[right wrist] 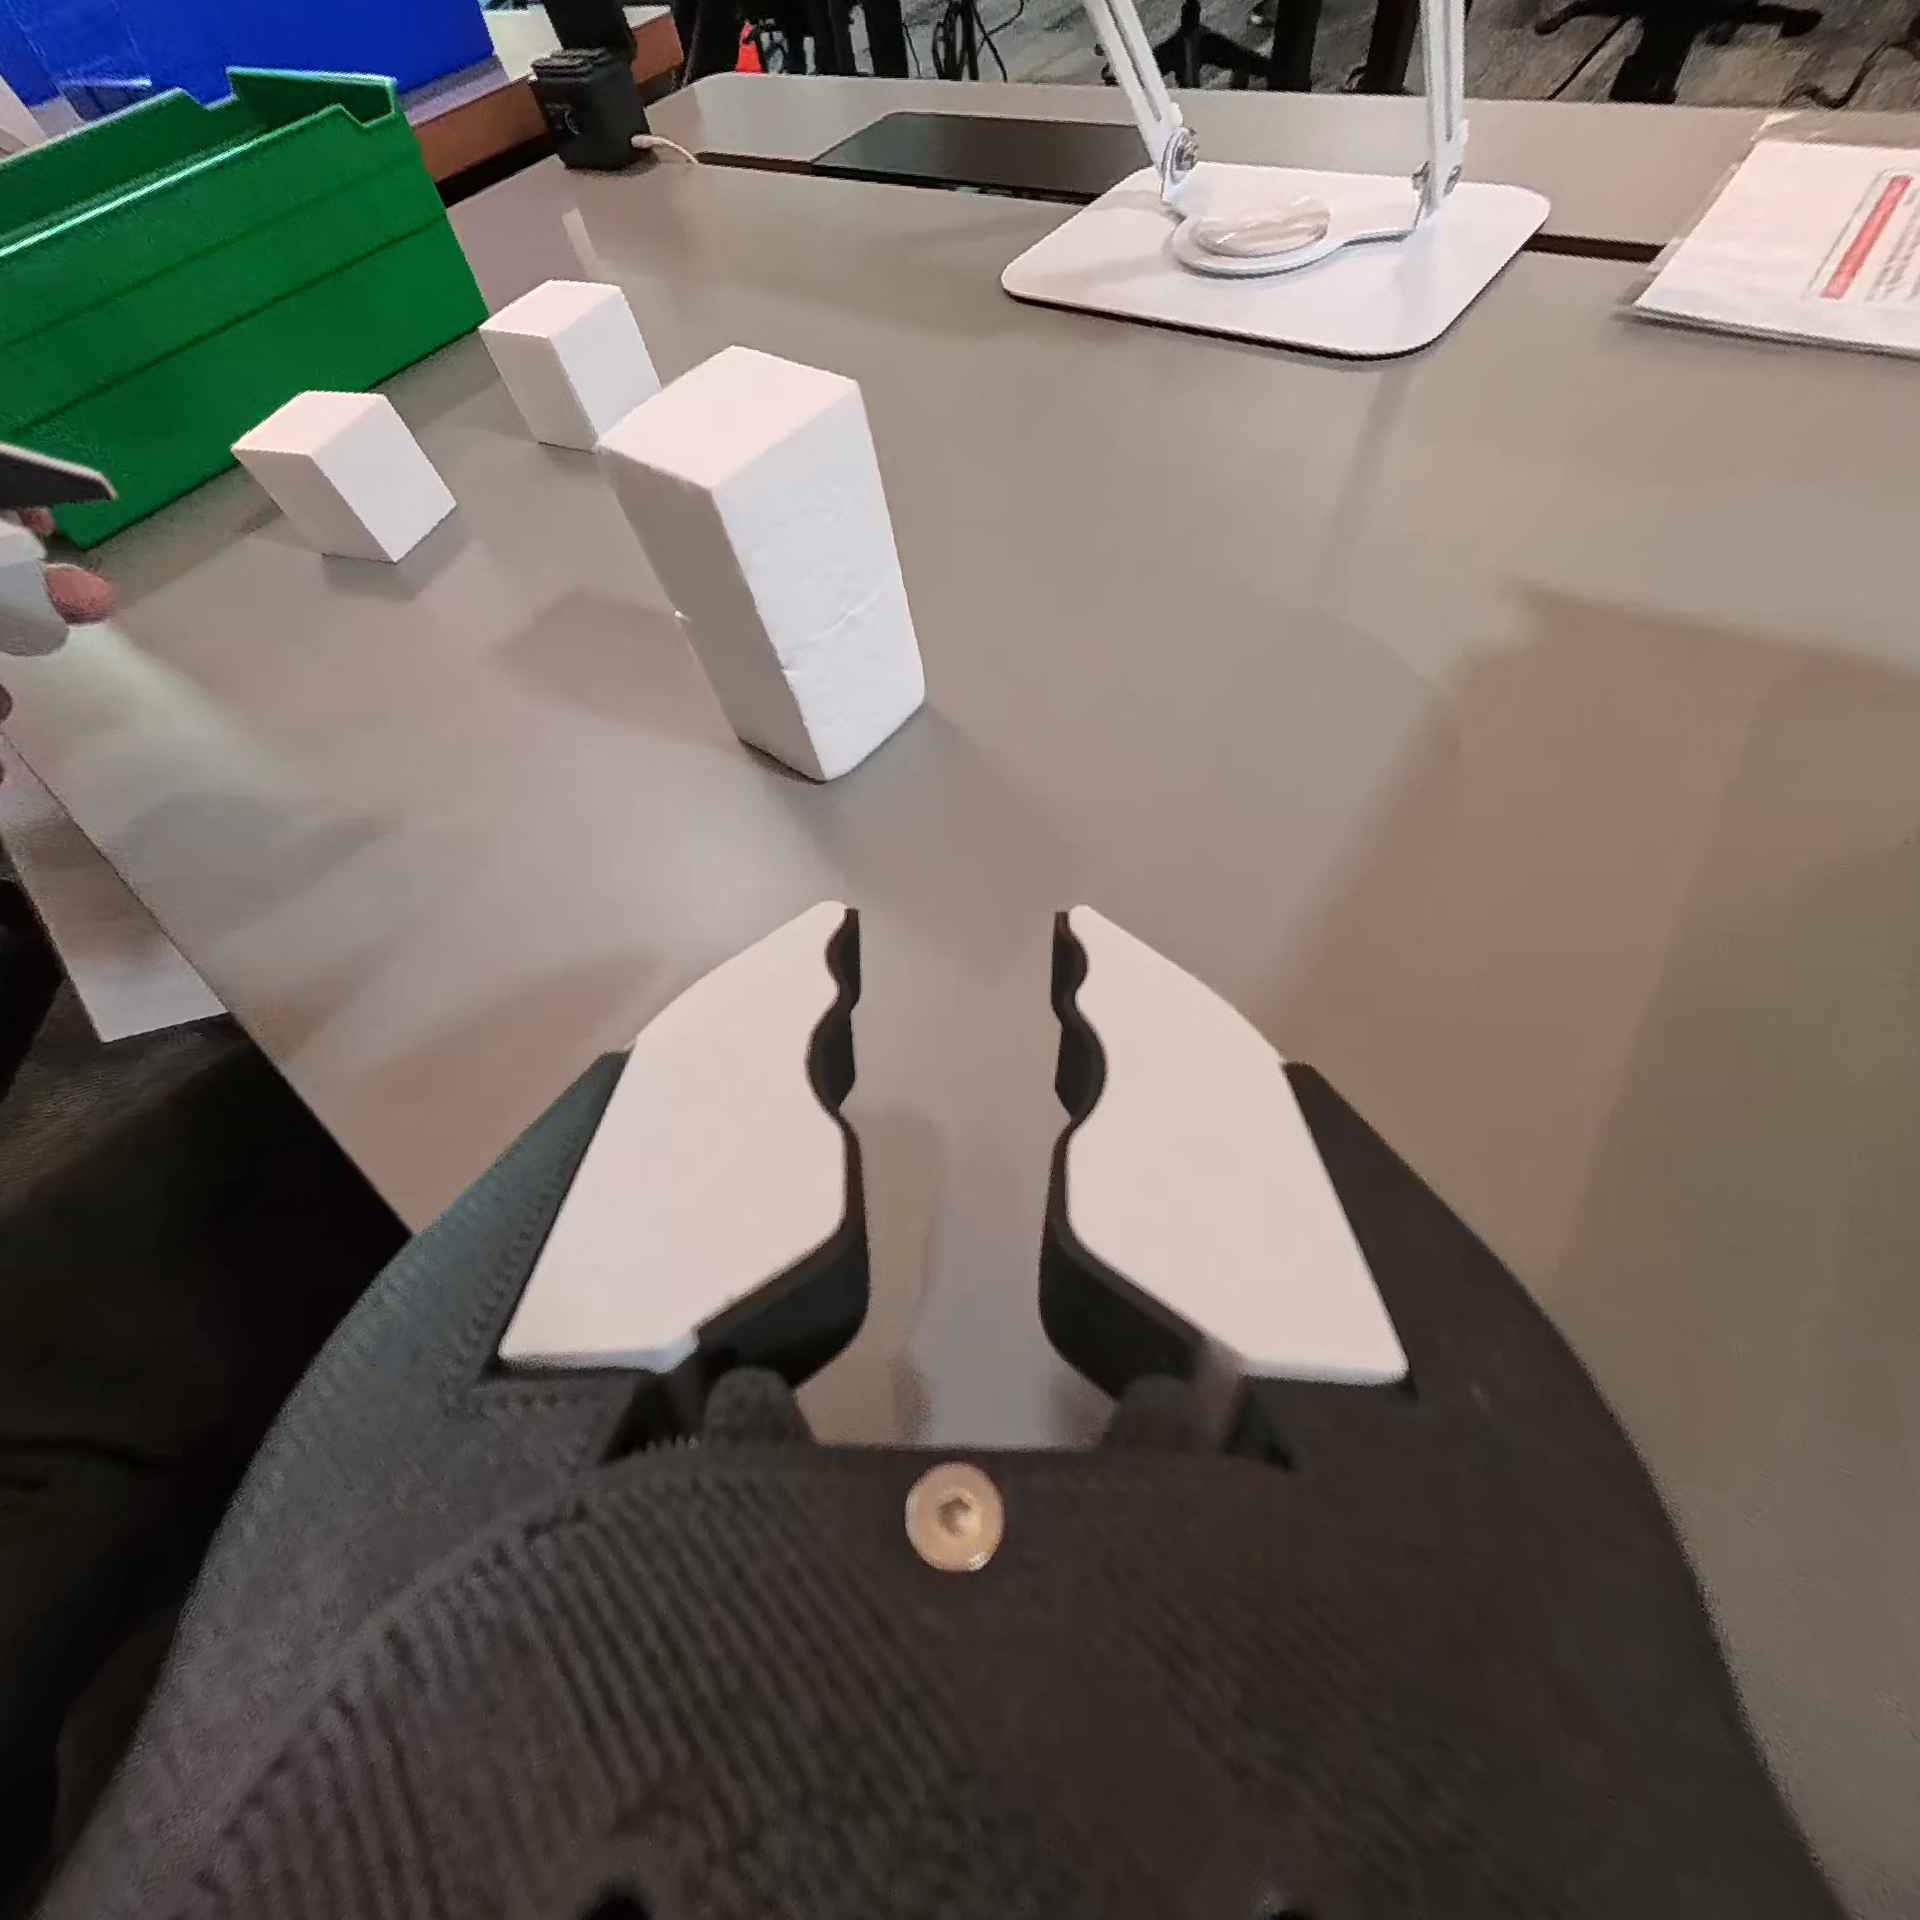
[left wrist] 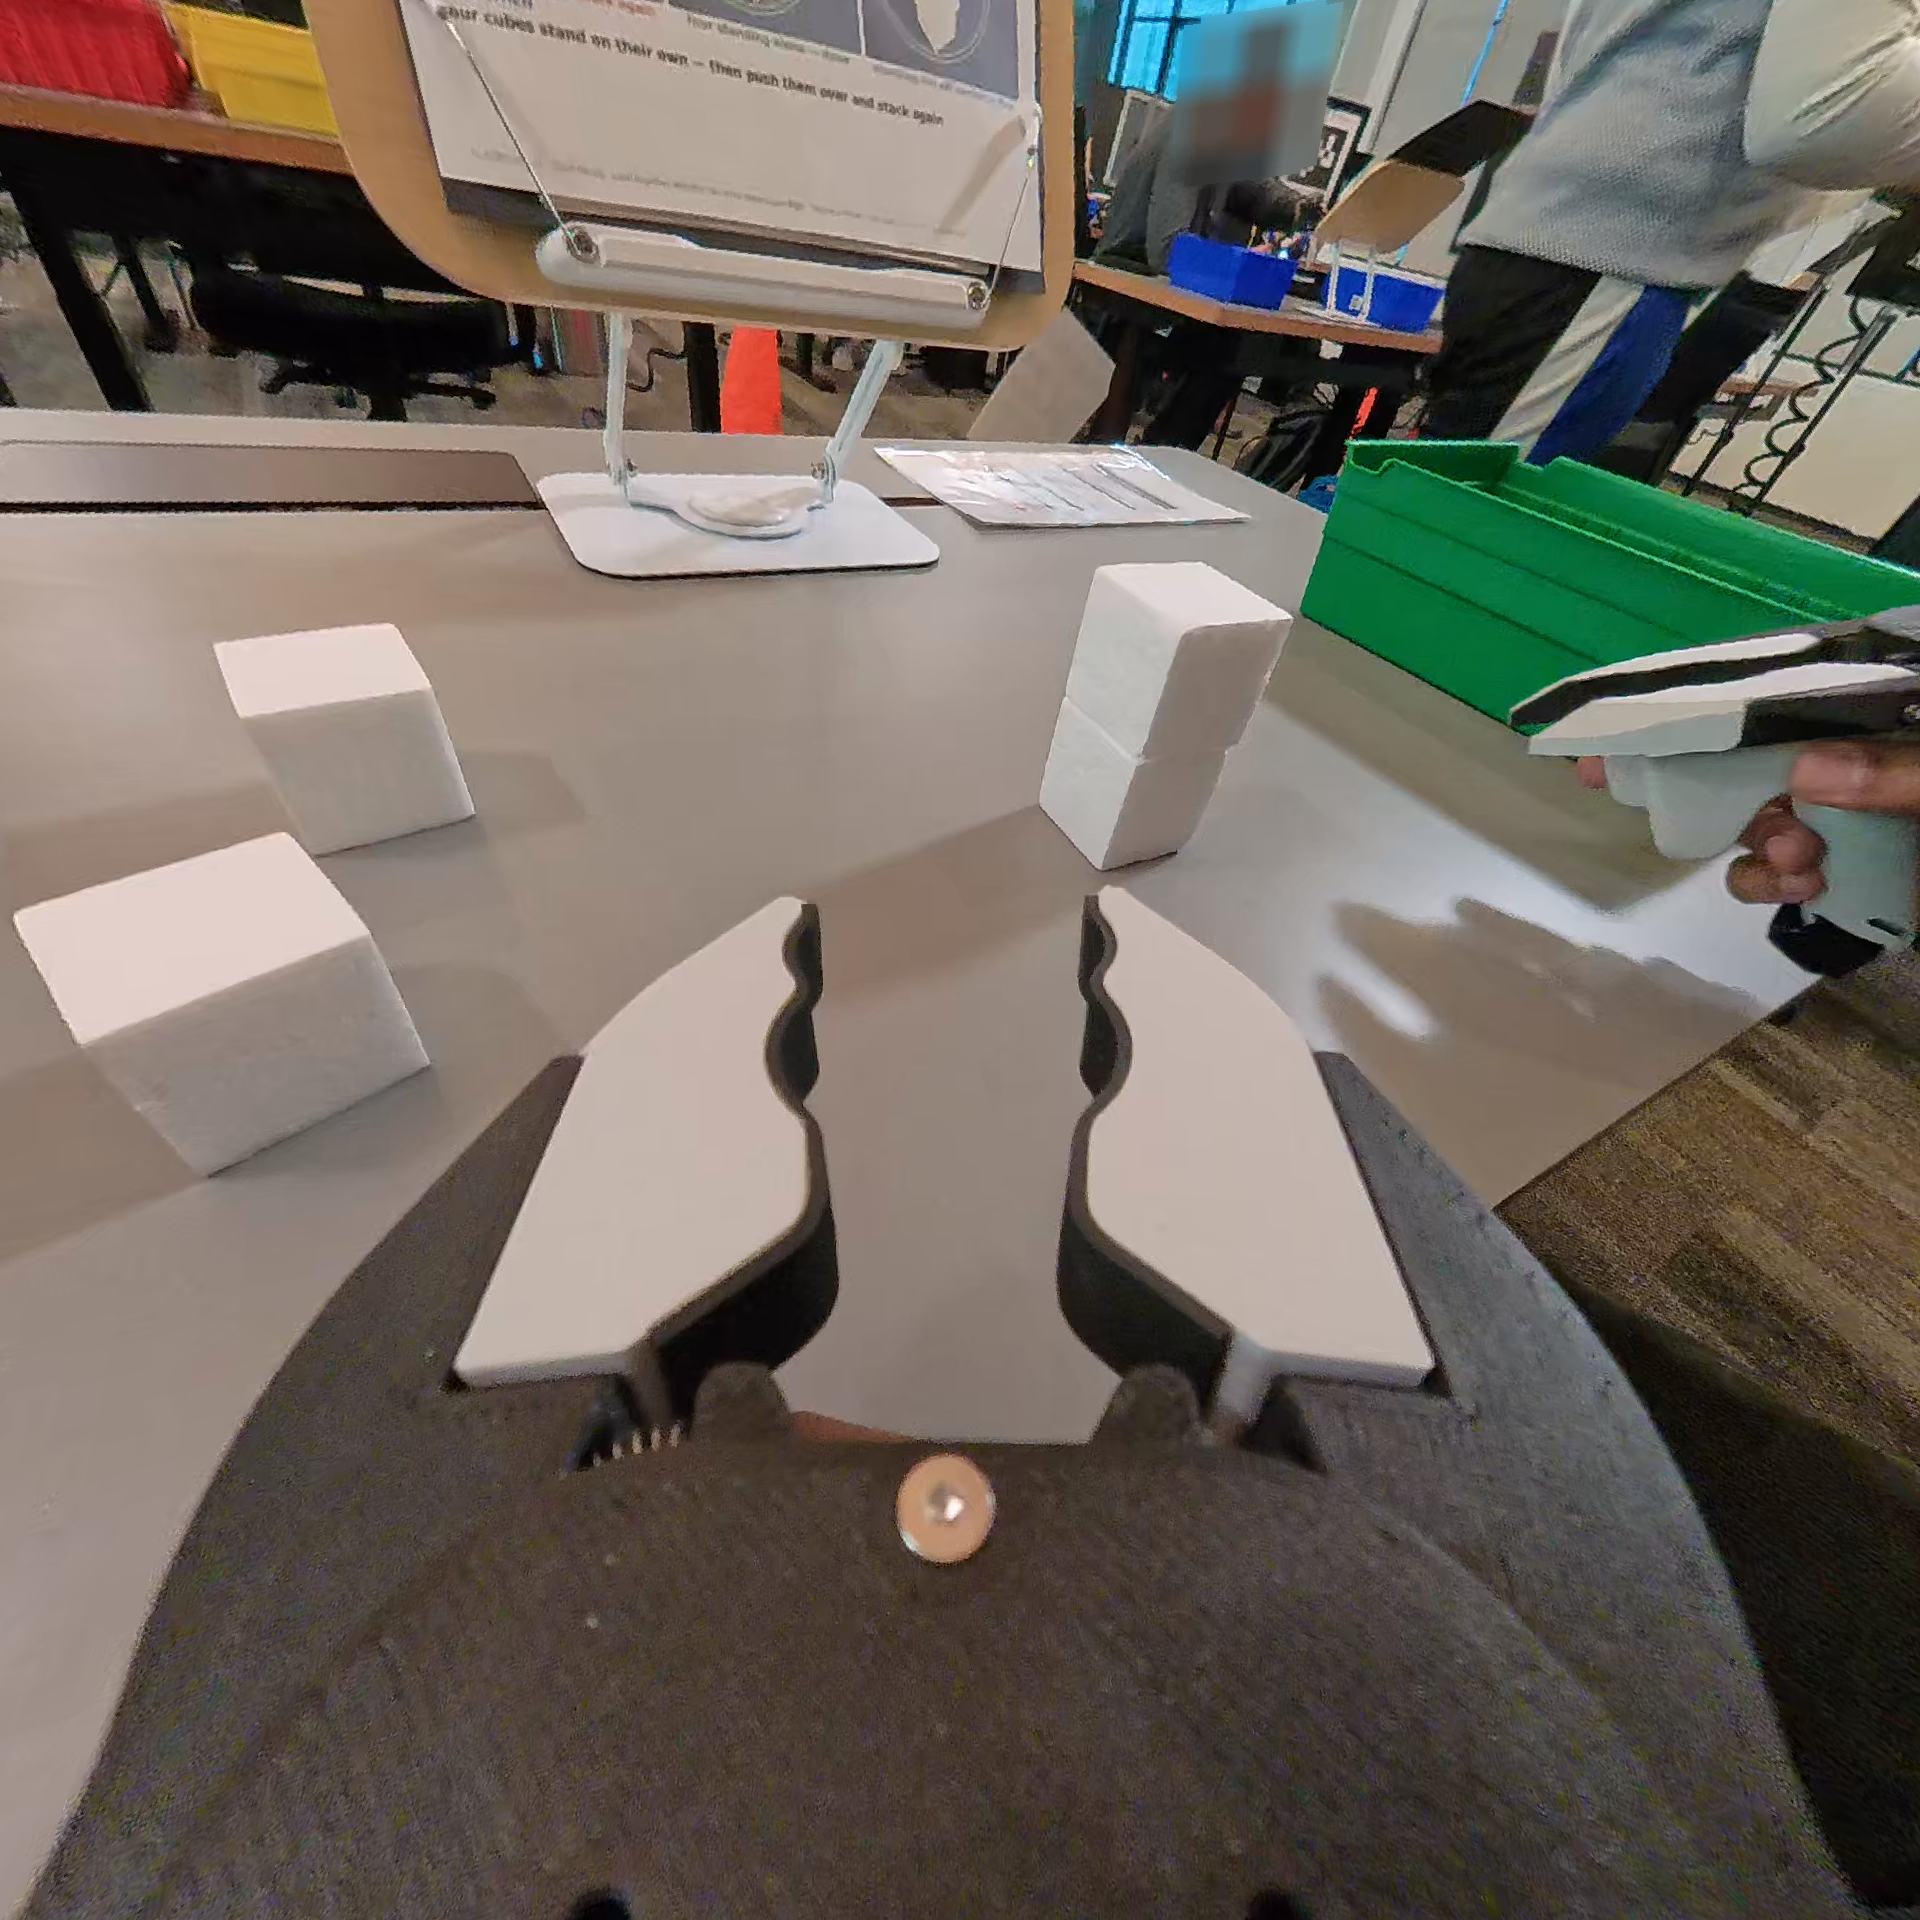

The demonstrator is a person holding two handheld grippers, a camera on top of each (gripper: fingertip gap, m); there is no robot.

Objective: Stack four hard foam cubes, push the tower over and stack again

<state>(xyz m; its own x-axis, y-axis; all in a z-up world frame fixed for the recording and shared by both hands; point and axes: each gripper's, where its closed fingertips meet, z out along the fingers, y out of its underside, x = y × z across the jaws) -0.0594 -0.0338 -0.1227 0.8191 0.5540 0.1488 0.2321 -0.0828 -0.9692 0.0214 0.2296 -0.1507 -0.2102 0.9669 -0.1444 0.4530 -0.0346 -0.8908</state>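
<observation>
On the grey table (left wrist: 727,707), two foam cubes (left wrist: 1153,717) stand stacked, two loose cubes (left wrist: 343,727) apart; left gripper (left wrist: 948,935) and right gripper (right wrist: 956,935) both spread, empty; only left view shows the paper stand's board (left wrist: 707,156)

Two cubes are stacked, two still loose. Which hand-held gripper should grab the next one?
Left. The left hand-held gripper is open, with the nearest loose cube close by; the right hand-held gripper faces the two-cube stack.

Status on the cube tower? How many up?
Done: two cubes stacked. In hand: nothing; the left gripper and right gripper are both open and empty. Left: two loose cubes on the table to add, then push over and restack.
</observation>
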